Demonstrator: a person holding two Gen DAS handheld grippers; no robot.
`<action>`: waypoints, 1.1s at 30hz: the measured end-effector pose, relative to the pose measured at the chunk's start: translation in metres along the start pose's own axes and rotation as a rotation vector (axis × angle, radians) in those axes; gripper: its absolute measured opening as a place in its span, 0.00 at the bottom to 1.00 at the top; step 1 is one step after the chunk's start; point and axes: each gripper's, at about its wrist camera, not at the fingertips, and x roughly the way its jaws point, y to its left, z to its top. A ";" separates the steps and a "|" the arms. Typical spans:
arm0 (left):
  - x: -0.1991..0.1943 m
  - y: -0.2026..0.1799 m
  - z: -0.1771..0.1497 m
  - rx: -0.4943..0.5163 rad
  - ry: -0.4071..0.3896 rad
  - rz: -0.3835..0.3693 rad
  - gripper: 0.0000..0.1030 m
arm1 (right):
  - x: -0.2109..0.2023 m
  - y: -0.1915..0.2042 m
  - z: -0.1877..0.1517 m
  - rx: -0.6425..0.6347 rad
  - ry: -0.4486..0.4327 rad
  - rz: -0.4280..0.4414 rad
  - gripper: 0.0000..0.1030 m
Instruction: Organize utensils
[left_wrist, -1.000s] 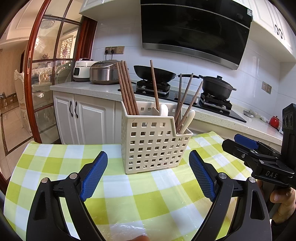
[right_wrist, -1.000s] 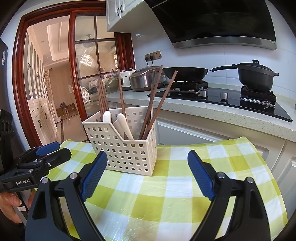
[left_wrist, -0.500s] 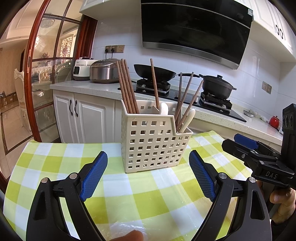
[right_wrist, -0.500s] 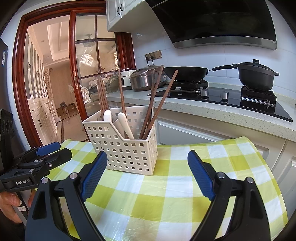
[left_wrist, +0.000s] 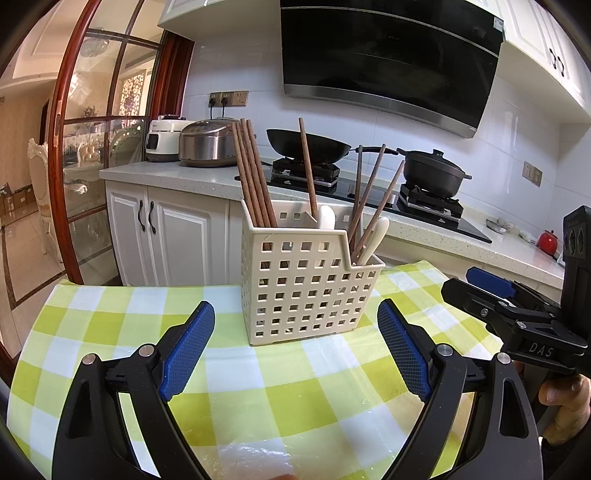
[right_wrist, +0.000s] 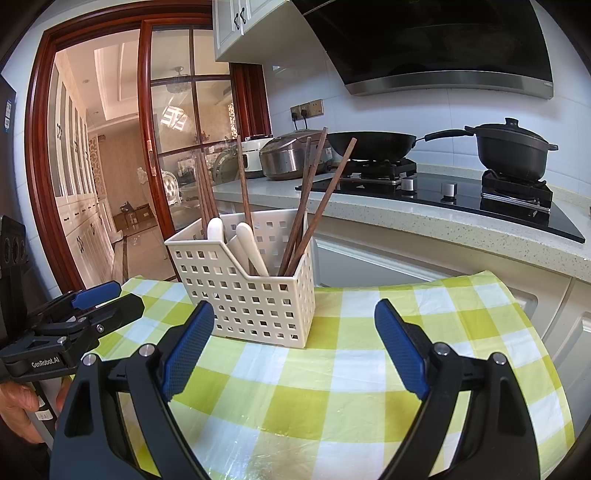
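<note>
- Cream perforated plastic utensil basket (left_wrist: 306, 284) stands upright near the middle of the table, on the far half of the green-yellow-white checked tablecloth (left_wrist: 258, 402) under a clear film.
- Contents look sorted already: dark wooden chopsticks (left_wrist: 255, 177) bundled at one end, a loose trio of wooden chopsticks (right_wrist: 314, 206) leaning at the other, white spoon handles (right_wrist: 251, 251) between them. Judgement: divided compartments keep types apart; the dividers are hard to make out.
- Sticks lean on the rim because they're taller than the basket; the stepped-down wall on one side probably eases access.
- Left gripper (left_wrist: 295, 347): blue pads spread wide, nothing between them, hovering short of the basket, not touching it.
- Right gripper (right_wrist: 295, 347): same, wide and empty, basket ahead and slightly to its left, apart from it.
- Each gripper shows in the other's view off to the side, with a hand (left_wrist: 565, 398) on the grip. Both aim at the basket from either side, likely a neutral pose.
- No loose utensils visible on the cloth; task looks finished or nearly so.
- Room: kitchen, speckled stone counter (right_wrist: 406, 218) behind, black gas hob with wok (left_wrist: 306, 147) and lidded black pot (right_wrist: 513, 147), steel rice cooker (left_wrist: 207, 144), black range hood (left_wrist: 388, 59), white cabinets, red-framed glass door (right_wrist: 173, 140).
</note>
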 end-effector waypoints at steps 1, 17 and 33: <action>0.000 -0.001 0.000 0.005 -0.004 0.003 0.82 | 0.000 0.000 -0.001 -0.001 0.001 0.000 0.83; 0.002 0.002 -0.001 -0.006 0.012 0.012 0.82 | 0.000 0.001 -0.002 0.000 0.004 0.001 0.83; 0.002 0.003 -0.002 -0.010 0.015 0.005 0.82 | -0.001 0.000 -0.003 -0.002 0.005 0.002 0.83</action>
